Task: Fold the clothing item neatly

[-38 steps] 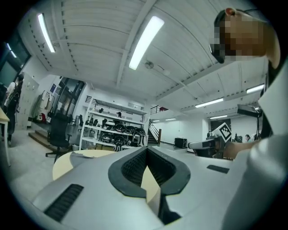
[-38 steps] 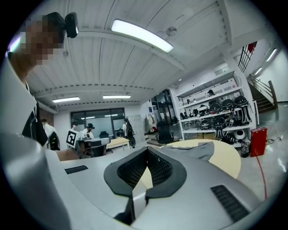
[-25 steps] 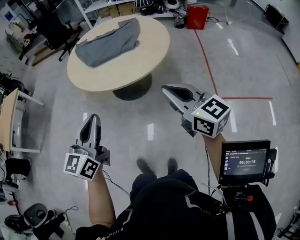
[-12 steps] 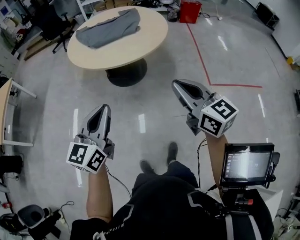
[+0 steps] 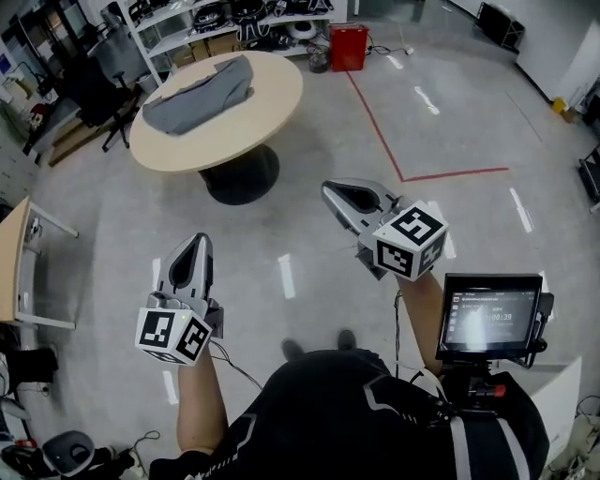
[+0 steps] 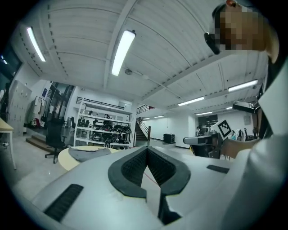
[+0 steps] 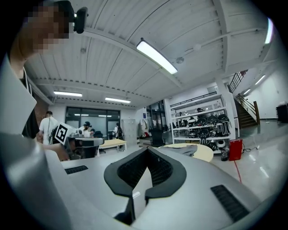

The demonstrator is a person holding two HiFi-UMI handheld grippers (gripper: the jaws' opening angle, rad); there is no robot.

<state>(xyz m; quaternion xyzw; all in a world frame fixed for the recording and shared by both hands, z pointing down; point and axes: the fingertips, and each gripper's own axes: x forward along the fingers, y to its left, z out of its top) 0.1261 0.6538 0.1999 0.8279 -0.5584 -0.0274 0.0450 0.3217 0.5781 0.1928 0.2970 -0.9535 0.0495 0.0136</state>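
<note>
Both pairs of tongs are up in front of the person, pointing level over the grey floor (image 5: 94,244), and neither carries anything. The left tongs (image 5: 199,240) are pinched fully together. Their own view shows the dark pads (image 6: 130,168) meeting at the tip with nothing caught between. It's the same with the right tongs (image 5: 328,191): jaws closed tight and empty, marker cube facing up at the camera.

The grey garment (image 5: 199,92) lies well apart from both. It is spread loosely and rumpled on the far-left part of the round counter (image 5: 253,136), and nothing touches it. Both gripper views catch it as a low grey heap on the pale top, with the shelving (image 5: 216,19) behind.

A red line (image 5: 375,122) runs across the floor to the right of the counter, and a red box (image 5: 348,47) stands beyond it by the shelves. A lit screen (image 5: 487,314) sits near the person's right forearm.
</note>
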